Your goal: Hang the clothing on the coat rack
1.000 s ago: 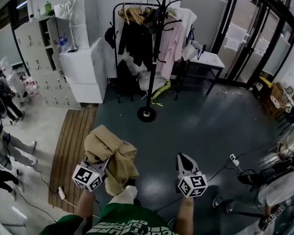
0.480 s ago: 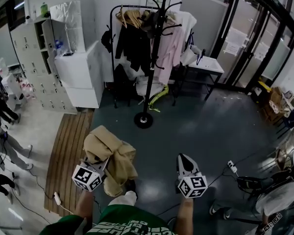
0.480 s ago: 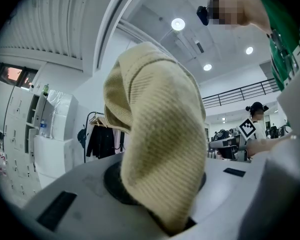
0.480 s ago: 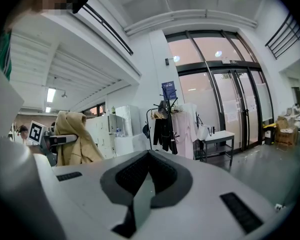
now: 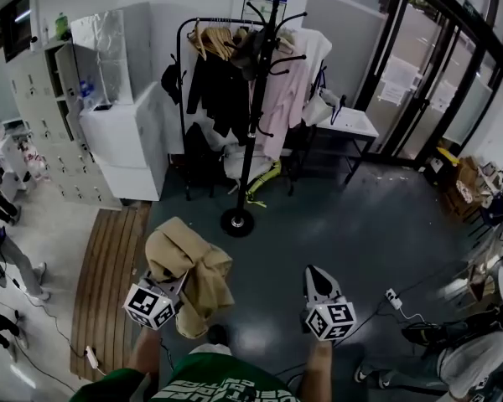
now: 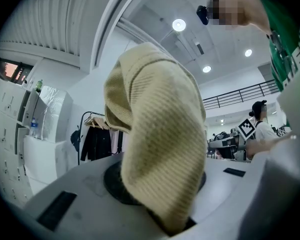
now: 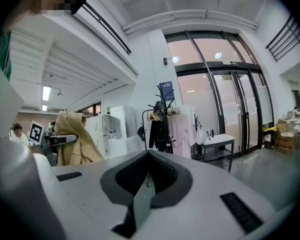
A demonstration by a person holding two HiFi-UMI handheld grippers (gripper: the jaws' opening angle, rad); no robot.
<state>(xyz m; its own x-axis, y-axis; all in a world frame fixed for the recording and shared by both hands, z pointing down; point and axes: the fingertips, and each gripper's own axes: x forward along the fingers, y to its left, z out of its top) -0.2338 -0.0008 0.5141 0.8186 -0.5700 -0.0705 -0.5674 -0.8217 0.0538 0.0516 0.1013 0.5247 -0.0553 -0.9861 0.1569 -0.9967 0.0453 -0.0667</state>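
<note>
Ahead, well apart across the dark floor (image 5: 335, 216), the coat rack (image 5: 253, 99) is standing with its round base (image 5: 236, 222) roughly between the lines of the two grippers, a little nearer the left one's. The left gripper (image 5: 174, 285) is pinching the tan knitted garment (image 5: 189, 262) between narrowly parted jaws. The cloth is rising out of the jaws as a bunched hump and spilling down the gripper's right side, so its long axis is running downward, not toward the hooks (image 5: 295, 57). The right gripper (image 5: 313, 276) is carrying nothing, its jaws pressed together, and is pointing toward the rack and the glass doors (image 5: 436, 74) beyond. Judgement: the left hand is the one bringing the piece in, and with the hooks sitting high on the pole, the garment is needing a lift as well as an approach. Hard to read: the left pads are lying buried under fabric, and no collar, loop or sleeve is showing itself in the heap. In the left gripper view the garment is blocking the pole, leaving only black clothing (image 6: 96, 144) on the rail behind. The upper prongs are overlapping hangers (image 5: 210, 40) and hung clothes, so which are free I cannot tell.
</note>
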